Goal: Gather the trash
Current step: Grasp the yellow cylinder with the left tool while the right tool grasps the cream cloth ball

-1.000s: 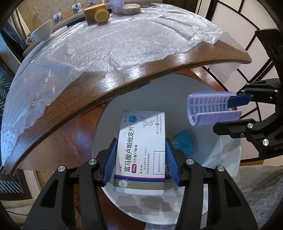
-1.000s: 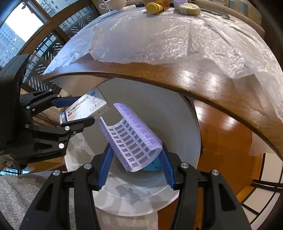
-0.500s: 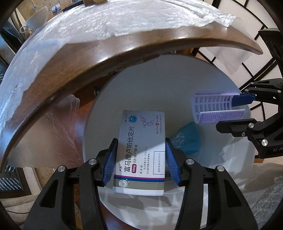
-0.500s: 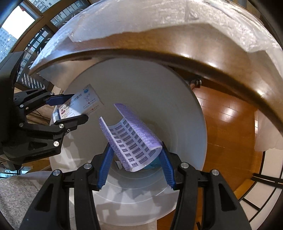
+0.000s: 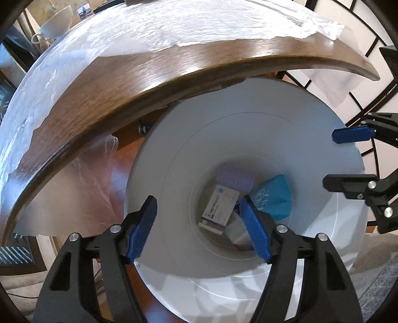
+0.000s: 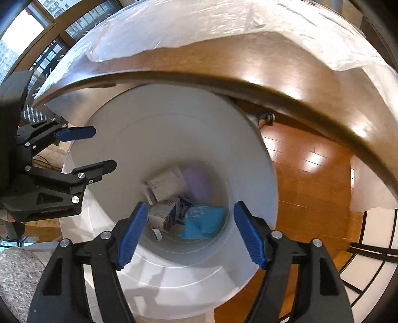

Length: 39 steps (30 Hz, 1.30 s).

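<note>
A white round trash bin [image 5: 311, 139] [image 6: 129, 139] stands on the floor under the table edge. At its bottom lie a white medicine box [image 5: 220, 207] [image 6: 166, 183], a purple hair roller [image 5: 235, 177] [image 6: 197, 183], a blue packet [image 5: 273, 198] [image 6: 204, 222] and another small box [image 6: 165, 213]. My left gripper [image 5: 199, 226] [image 6: 87, 149] is open and empty above the bin. My right gripper [image 6: 187, 229] [image 5: 348, 156] is open and empty above the bin too.
The wooden table edge [image 5: 149, 74] [image 6: 248, 74] curves over the bin, covered with clear plastic sheet [image 5: 161, 27]. A white cup [image 5: 56, 18] stands at the table's far left. Wooden floor [image 6: 306, 169] lies to the right of the bin.
Both grippers have opened. The medicine box dropped from the left gripper and the purple roller from the right gripper; both now lie at the bin's bottom.
</note>
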### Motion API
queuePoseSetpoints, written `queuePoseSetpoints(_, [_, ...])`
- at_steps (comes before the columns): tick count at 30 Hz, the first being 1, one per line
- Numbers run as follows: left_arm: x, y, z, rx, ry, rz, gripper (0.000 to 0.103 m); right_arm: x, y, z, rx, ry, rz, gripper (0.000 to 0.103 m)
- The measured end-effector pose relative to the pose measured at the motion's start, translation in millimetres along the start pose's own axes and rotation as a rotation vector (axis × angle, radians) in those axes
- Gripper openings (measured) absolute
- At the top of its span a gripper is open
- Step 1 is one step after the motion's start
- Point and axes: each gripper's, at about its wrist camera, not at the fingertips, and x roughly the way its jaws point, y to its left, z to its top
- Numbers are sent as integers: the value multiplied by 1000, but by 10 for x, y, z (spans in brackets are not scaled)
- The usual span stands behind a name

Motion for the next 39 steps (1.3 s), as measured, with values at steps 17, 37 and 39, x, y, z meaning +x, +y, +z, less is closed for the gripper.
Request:
queuePoseSetpoints(17, [-1418, 388, 809, -96, -461, 18, 102, -1550, -166, 787, -31, -588, -140, 99])
queuePoseSetpoints(37, [-580, 850, 1913, -150, -384, 8, 102, -622, -790, 2445, 6, -486, -215, 99])
queuePoseSetpoints(39, [-515, 881, 1981, -172, -368, -3, 102, -582, -812, 2522, 10, -480, -200, 99])
